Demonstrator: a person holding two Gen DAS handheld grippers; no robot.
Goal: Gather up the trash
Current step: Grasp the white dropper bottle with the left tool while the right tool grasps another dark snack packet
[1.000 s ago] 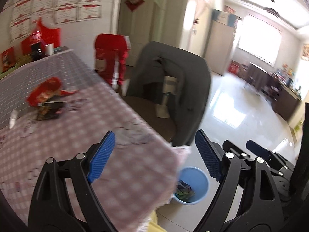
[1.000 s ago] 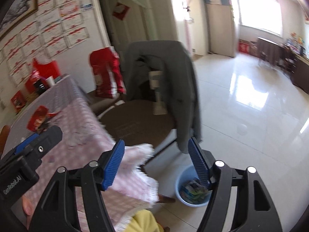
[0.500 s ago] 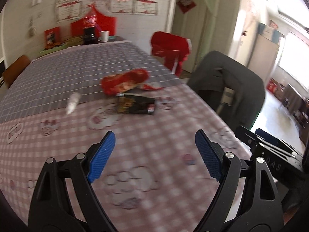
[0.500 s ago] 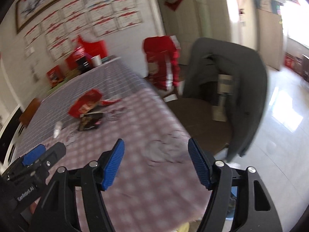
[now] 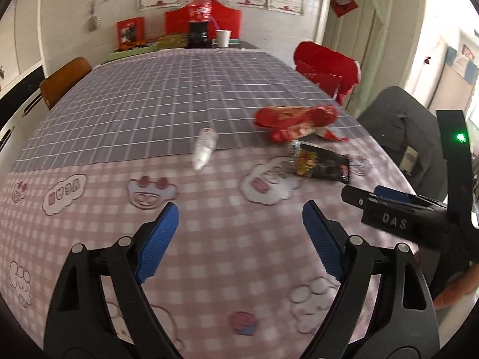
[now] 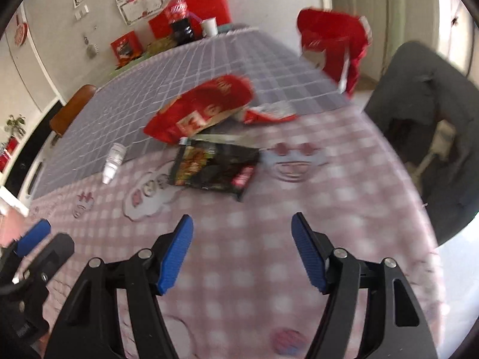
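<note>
A red snack bag point(image 5: 295, 118) point(image 6: 203, 109), a black snack wrapper point(image 5: 320, 163) point(image 6: 214, 169) and a small clear crushed bottle point(image 5: 204, 148) point(image 6: 113, 158) lie on the checked tablecloth point(image 5: 149, 113). My left gripper point(image 5: 241, 227) is open and empty, above the pink part of the cloth, short of the trash. My right gripper point(image 6: 241, 245) is open and empty, near the black wrapper. The right gripper also shows at the right of the left wrist view point(image 5: 389, 209).
A cola bottle point(image 5: 199, 21), a paper cup point(image 5: 223, 37) and boxes stand at the table's far end. A chair with a red jacket point(image 5: 326, 68) and a chair with a grey jacket point(image 6: 431, 113) stand along the right edge. A wooden chair point(image 5: 64, 80) is at far left.
Both grippers swung left, away from the blue bin on the floor and the table corner, and now face the trash on the table. Both stayed open and empty.
</note>
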